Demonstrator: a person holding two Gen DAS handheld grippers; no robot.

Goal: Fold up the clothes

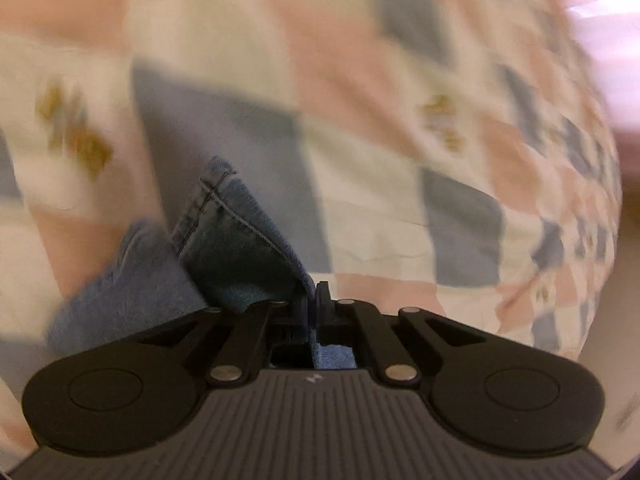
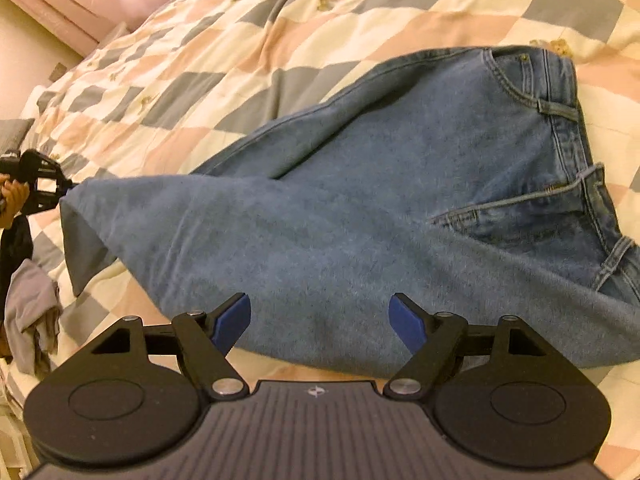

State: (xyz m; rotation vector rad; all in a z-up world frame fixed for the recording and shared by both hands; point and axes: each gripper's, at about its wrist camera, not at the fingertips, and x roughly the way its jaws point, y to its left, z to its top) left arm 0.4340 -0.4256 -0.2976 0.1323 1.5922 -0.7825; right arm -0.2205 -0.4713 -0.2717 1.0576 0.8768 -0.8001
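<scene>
Patchwork quilt point(image 2: 280, 40), faded blue jeans point(image 2: 360, 208) spread flat, hem pinched by left gripper point(image 1: 312, 300)

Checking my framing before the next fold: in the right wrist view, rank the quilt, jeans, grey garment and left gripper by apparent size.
1. Patchwork quilt
2. Jeans
3. Grey garment, at the frame edge and partly cut off
4. Left gripper, which is farthest away, so it only looks smallest

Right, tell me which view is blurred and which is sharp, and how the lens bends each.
Left wrist view: the patchwork quilt is smeared by motion, while the blue denim jeans pinched in the left gripper stay sharp. Right wrist view: mostly crisp, warm light, slightly soft denim near the open right gripper. Both bow strongly at the edges.
</scene>
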